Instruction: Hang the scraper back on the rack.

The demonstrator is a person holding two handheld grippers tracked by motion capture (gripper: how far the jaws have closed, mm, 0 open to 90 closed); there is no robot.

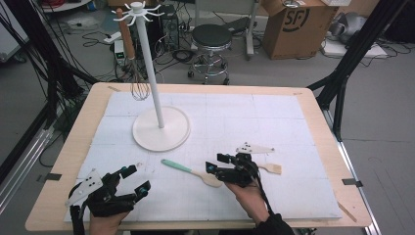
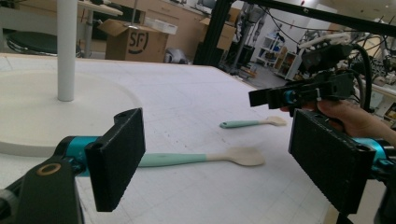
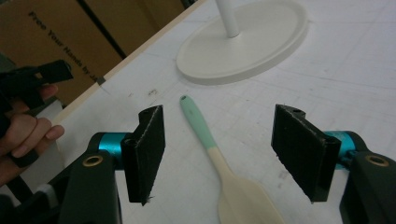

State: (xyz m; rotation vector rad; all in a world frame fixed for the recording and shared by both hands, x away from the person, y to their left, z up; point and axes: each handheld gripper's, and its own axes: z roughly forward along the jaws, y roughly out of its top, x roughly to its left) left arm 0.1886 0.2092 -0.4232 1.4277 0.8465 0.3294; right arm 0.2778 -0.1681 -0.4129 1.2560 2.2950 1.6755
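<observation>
My right gripper (image 3: pixel 217 154) shows black pads on teal hubs, straddling a spatula (image 3: pixel 219 158) with a mint-green handle and cream blade. My left gripper (image 1: pixel 129 181) is black and teal too. White stand (image 1: pixel 161 128), white mat (image 1: pixel 274 122) faintly gridded, pale wood table (image 1: pixel 80 127).

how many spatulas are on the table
2. One spatula with a mint handle lies in front of the stand's base, between the jaws of the right hand-held gripper; a second spatula lies behind that gripper, mostly hidden.

Black gripper (image 3: pixel 217 158) bodies, teal collars, brass screws, ribbed pads, dark sleeves.
</observation>
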